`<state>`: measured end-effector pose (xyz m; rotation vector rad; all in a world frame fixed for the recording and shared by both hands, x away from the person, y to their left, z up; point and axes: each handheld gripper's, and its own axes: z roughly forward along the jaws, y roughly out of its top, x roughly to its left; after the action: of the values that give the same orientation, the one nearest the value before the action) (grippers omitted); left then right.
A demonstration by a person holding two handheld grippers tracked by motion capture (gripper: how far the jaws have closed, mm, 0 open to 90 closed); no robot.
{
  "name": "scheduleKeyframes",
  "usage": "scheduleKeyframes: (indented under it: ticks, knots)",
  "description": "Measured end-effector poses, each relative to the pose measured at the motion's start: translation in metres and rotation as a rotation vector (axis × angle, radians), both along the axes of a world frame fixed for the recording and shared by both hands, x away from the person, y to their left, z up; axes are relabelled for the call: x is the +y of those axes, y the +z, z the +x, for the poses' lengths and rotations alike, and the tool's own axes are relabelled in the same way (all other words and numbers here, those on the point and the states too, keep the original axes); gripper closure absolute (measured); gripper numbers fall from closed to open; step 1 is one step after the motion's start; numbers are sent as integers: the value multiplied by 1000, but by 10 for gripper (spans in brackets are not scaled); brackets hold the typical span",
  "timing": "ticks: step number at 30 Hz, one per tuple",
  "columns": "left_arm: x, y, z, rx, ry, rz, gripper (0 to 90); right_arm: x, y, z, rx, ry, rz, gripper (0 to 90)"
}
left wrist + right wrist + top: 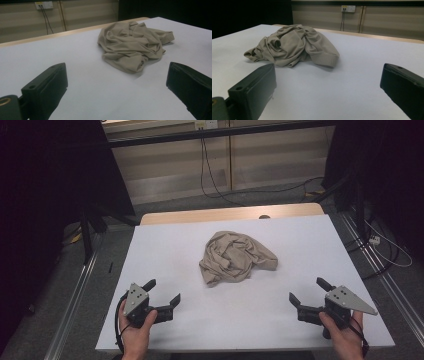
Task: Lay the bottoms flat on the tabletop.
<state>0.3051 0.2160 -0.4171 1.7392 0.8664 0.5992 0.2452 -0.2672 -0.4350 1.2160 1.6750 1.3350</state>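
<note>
At the left of the high view, the left gripper (pixel 162 292), a black two-jaw tool with a grey three-cornered plate on top, sits in the person's left hand (pixel 136 327) low over the near left part of the white rectangular table top (pixel 165 245). Its jaws stand wide apart with nothing between them, angled toward the table's middle. In the left gripper view the same two black jaws frame bare white surface, and the crumpled beige cloth garment (pixel 133 46) lies beyond them, well apart from both. That garment (pixel 235 257) rests in a loose, wrinkled heap near the centre of the table, slightly toward the far side, touching neither tool. Behind the white surface a strip of light wooden table edge (pixel 230 213) shows. At the right, the right gripper (pixel 306 292), of the same black build with its grey plate, is held in the person's right hand (pixel 345 332) over the near right corner. Its jaws are likewise spread wide and empty, pointing inward at the heap (pixel 292 45).
</note>
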Motion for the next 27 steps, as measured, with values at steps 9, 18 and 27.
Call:
scheduleKeyframes:
  ticks: [9, 18, 27]
  knots:
    - [-8, -2, 1, 28, -24, 19, 43, 1, -1, 2, 24, 22, 0, 11]
    - [-13, -5, 0, 57, -61, 48, 48, 11, -3, 7, 71, 41, -15, 26]
    - [-14, -6, 3, 77, -40, 38, 46, 23, -4, 7, 65, 116, -16, 33]
